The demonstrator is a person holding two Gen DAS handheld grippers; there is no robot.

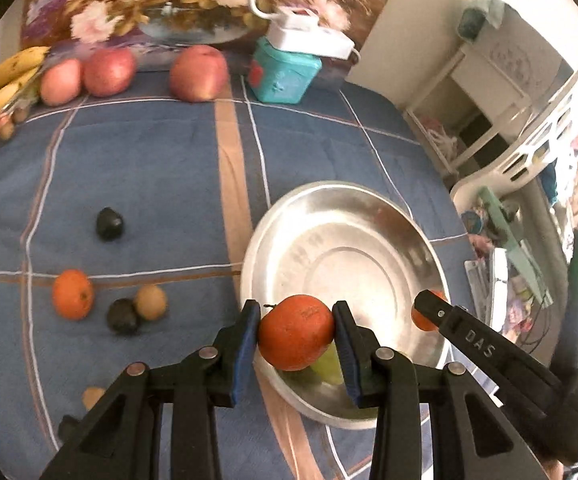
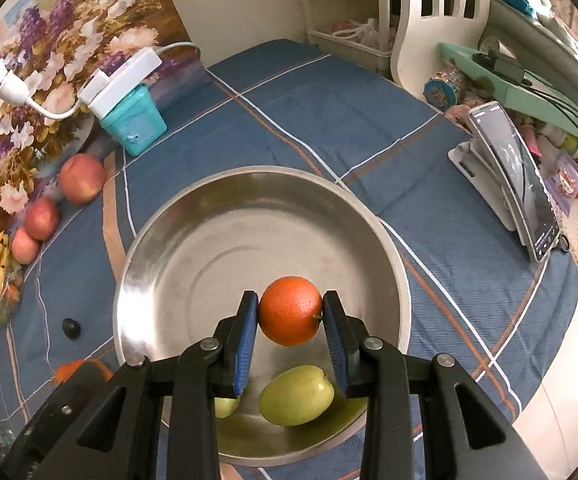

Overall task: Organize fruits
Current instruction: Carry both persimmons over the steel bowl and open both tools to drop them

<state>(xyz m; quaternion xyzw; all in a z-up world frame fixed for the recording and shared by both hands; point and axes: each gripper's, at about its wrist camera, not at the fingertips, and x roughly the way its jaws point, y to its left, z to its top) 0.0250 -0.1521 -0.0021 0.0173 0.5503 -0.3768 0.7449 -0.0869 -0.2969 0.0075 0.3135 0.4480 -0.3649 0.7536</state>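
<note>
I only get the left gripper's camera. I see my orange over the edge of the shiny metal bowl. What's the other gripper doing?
Observer: The right gripper is shut on its own round orange fruit, held above the inside of the round silver metal bowl.
Operator: Is anything in the bowl? I only see a bit of green.
Observer: A whole green apple-like fruit lies in the bowl near its close rim, and part of a second green fruit peeks out beside it.
Operator: What's on the right side of the blue blanket?
Observer: A dark smartphone leans on a white stand at the blanket's edge.
</note>
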